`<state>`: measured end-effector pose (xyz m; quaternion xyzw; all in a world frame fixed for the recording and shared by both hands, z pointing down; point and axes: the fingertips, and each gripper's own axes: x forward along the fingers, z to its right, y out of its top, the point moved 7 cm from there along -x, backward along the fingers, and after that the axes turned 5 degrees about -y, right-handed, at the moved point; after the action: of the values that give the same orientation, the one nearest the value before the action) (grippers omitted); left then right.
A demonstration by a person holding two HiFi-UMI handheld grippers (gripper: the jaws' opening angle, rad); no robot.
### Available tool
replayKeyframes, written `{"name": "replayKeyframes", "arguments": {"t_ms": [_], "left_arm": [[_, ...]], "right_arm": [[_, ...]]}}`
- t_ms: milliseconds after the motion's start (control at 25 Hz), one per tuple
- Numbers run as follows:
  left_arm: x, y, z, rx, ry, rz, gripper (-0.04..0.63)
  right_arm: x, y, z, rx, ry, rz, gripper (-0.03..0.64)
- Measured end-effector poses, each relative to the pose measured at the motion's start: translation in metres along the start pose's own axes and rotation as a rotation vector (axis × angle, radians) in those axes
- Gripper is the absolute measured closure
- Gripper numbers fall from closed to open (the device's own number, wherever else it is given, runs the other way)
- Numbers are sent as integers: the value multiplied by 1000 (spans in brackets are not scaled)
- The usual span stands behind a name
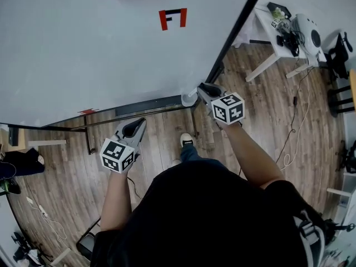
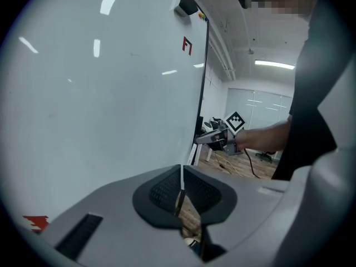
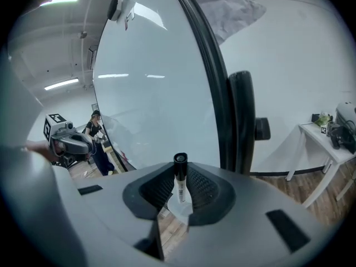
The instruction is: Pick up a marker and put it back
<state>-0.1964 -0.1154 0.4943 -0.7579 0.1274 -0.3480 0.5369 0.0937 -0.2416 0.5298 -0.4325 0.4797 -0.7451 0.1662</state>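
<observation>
Beside the whiteboard (image 1: 83, 49), a marker (image 3: 179, 163) is gripped by the right tool (image 1: 204, 89).
The left tool (image 2: 181, 188) is closed, with nothing inside.

Wooden floor (image 1: 67, 188), white side table (image 1: 271, 35)

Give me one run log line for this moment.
right gripper: shut on marker | left gripper: shut, empty | place: in front of whiteboard
</observation>
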Motion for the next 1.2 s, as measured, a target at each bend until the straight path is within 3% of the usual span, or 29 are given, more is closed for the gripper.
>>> {"name": "replayKeyframes", "arguments": {"t_ms": [440,1200], "left_arm": [[-22,4,16,25,12,37,572],[-37,-3,38,36,-9,50,571]], "right_arm": [[-43,11,-12,-35,-26,51,555],[-102,-19,-22,-6,-80,62,555]]}}
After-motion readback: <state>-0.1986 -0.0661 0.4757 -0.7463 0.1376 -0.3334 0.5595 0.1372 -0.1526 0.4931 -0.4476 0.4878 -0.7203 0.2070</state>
